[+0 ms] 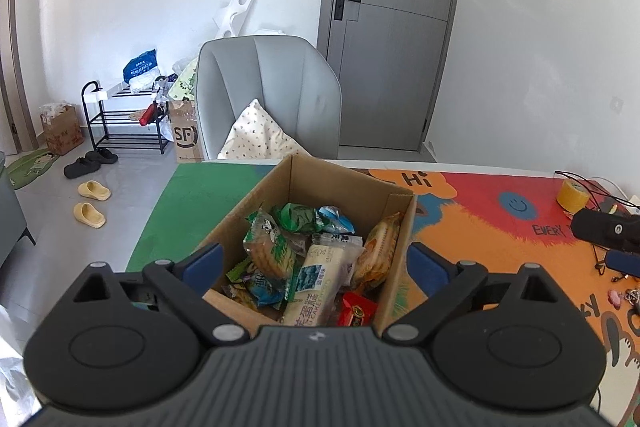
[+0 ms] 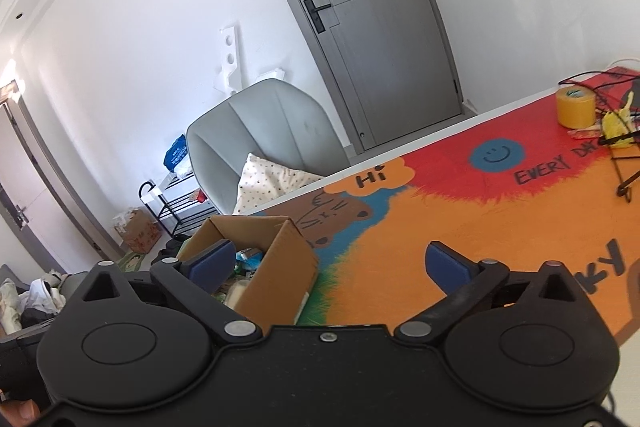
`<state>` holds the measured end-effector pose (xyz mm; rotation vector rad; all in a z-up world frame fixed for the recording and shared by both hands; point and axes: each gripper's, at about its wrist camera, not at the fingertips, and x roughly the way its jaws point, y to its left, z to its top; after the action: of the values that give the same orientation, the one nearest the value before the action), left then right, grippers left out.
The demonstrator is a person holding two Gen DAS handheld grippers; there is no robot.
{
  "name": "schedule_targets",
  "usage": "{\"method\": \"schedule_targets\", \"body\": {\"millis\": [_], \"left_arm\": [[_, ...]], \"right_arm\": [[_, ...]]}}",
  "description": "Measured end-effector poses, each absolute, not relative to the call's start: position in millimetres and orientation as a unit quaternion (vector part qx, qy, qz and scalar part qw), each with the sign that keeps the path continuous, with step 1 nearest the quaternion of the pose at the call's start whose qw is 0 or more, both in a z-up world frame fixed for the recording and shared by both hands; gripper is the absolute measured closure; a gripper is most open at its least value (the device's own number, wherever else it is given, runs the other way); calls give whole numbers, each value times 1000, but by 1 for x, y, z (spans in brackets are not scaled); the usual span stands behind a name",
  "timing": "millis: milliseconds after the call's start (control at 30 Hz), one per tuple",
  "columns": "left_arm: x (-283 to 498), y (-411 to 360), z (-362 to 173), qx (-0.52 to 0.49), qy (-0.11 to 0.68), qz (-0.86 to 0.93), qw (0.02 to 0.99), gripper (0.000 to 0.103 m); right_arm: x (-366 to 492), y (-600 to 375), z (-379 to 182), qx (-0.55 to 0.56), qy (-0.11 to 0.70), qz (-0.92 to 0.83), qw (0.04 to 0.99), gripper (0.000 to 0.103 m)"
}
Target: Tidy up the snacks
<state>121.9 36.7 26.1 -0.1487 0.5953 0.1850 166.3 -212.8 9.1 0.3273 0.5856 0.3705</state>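
Two grippers were in view, both with jaws spread wide and grasping nothing. Left gripper (image 1: 316,267) hovered over the near wall of the cardboard box (image 1: 344,183), its blue pads (image 1: 204,263) flanking the box sides without contact. Snack packets (image 1: 304,259) lay piled inside the box. Right gripper (image 2: 328,267) hung to the right of the same box (image 2: 280,267), above the colourful mat (image 2: 440,219). A yellow tape roll (image 2: 575,107) stood well apart at the mat's far right. A grey chair (image 1: 268,95) stood behind the table.
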Motion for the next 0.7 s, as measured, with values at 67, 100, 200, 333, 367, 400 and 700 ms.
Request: {"method": "schedule_targets", "body": {"millis": [67,100,200,333,367,400,700], "left_arm": [[116,33,28,-74,295,87,949,5],[112,30,29,-66,294,90,949,5],[101,24,33,-54,291,90,951,2],[88,19,41,-51,282,89,954,1],[85,18,42,-50,280,87,955,1],[82,17,44,-47,278,86,956,1],[54,4,58,-27,268,68,960,1]], "right_arm": [[159,-218,12,149,283,173,931,0],[156,-221,13,145,280,170,934,0],[146,-228,16,132,277,158,938,0],[133,-236,20,124,276,146,942,0],[130,-238,21,124,277,144,942,0],[127,-240,21,124,277,143,942,0],[100,-257,30,113,275,131,946,0]]}}
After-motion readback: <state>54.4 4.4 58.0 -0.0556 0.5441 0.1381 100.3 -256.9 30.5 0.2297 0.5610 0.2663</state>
